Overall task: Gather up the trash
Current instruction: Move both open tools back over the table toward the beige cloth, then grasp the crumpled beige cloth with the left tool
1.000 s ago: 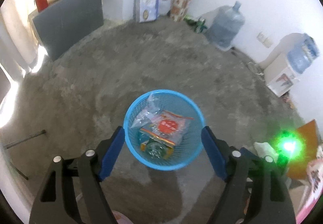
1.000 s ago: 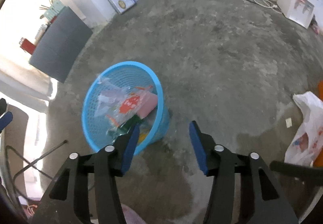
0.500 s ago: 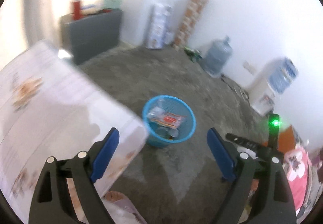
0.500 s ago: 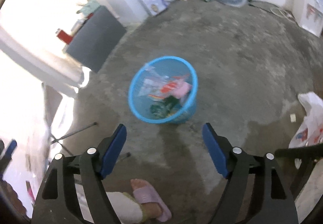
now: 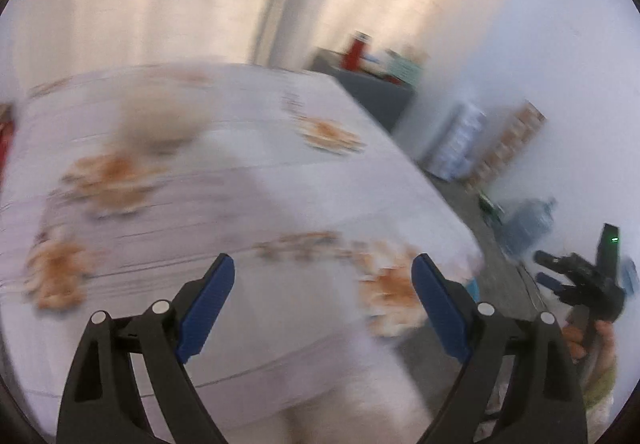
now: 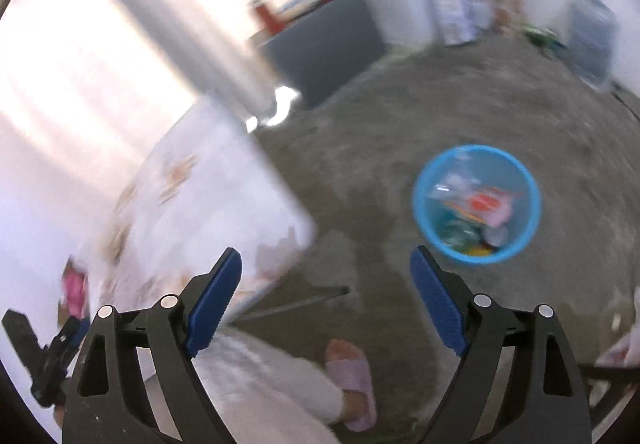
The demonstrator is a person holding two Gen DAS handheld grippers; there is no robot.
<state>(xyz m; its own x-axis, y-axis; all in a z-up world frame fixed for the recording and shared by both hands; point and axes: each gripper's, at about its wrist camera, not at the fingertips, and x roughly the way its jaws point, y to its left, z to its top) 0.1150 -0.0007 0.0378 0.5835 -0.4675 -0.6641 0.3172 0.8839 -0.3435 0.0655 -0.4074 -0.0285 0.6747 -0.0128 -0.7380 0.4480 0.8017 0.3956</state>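
A blue mesh basket [image 6: 418, 204] stands on the concrete floor, with wrappers and other trash [image 6: 480, 204] inside. It shows only in the right wrist view, ahead and to the right. My right gripper [image 6: 324, 264] hangs high above the floor, its jaws opening with nothing between them. My left gripper [image 5: 322, 268] is open and empty over a table with a white flowered cloth [image 5: 248, 196]. A blurred beige shape [image 5: 160, 124] lies on the far part of that cloth; I cannot tell what it is.
The picture is smeared by motion. The table's corner [image 6: 296, 228] juts toward the basket. A person's foot in a pink slipper [image 6: 352, 380] is below my right gripper. A grey cabinet [image 6: 328, 48] and a water jug [image 6: 592, 32] stand by the far wall.
Both grippers rose away from the basket and swung left toward the table. Their jaws spread wider. The basket left the left wrist view and slid right in the right wrist view.
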